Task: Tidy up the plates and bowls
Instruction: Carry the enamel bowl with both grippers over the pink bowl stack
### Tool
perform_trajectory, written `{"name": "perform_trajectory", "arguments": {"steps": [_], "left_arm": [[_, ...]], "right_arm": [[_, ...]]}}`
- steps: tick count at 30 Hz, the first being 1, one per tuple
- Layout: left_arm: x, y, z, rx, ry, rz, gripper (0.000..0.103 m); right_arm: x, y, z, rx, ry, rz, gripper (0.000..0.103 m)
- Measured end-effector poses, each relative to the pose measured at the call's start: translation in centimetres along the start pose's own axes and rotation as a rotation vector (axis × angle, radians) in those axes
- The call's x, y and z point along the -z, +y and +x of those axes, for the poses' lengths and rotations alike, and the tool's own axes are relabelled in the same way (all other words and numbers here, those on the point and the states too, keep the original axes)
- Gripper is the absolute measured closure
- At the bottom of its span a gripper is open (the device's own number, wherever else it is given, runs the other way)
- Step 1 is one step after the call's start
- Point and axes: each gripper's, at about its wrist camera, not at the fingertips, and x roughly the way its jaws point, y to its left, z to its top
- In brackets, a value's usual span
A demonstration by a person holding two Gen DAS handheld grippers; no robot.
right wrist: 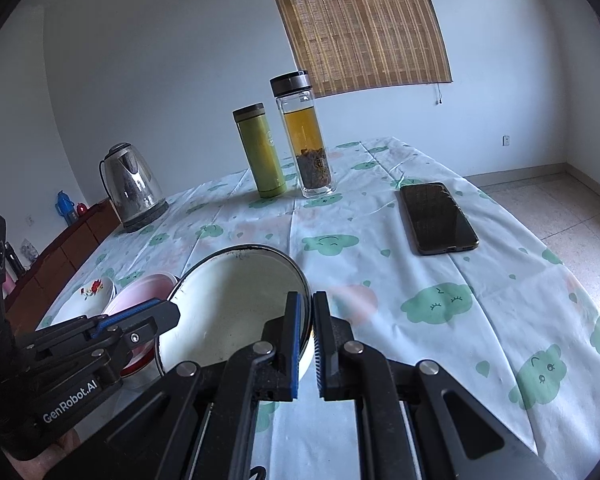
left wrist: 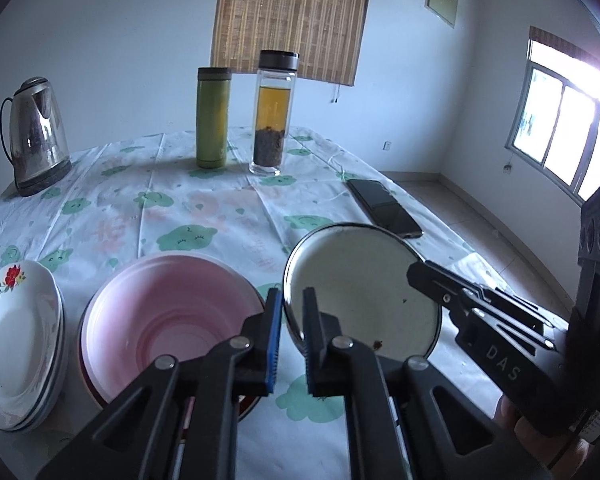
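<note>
A white enamel bowl (left wrist: 360,292) with a dark rim hangs tilted just above the table, held from both sides. My left gripper (left wrist: 290,300) is shut on its left rim, the rim pinched between the blue pads. My right gripper (left wrist: 414,274) comes in from the right and is shut on the opposite rim. In the right wrist view the bowl (right wrist: 236,304) sits between my right gripper (right wrist: 306,300) and my left gripper (right wrist: 172,312). Left of it rests a pink bowl (left wrist: 172,312) on a red one. Further left is a stack of white flowered plates (left wrist: 16,340).
A steel kettle (left wrist: 36,136) stands at the far left of the flowered tablecloth (left wrist: 220,208). A green flask (left wrist: 213,118) and a glass tea bottle (left wrist: 272,116) stand at the back. A black phone (left wrist: 384,208) lies near the table's right edge.
</note>
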Motion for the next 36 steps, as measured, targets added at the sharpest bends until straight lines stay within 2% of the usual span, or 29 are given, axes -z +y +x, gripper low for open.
{"name": "perform_trajectory", "arguments": {"steps": [12,23,36], "left_arm": [[-1.3,2.2,-2.6,-0.004,-0.050,-0.046,0.097],[-1.9,5.4,-4.7,-0.032,-0.085,-0.102,0.097],[-1.4,8.0,-5.9,-0.070,-0.100,-0.135,0.097]], "right_arm": [[-2.0,3.9,-2.4,-0.042,-0.066,-0.069,0.096],[-3.2,6.9,-2.1,-0.120,-0.041,-0.100,0.095],[-2.9,9.3,-1.0,-0.156,-0.007,-0.122,0.095]]}}
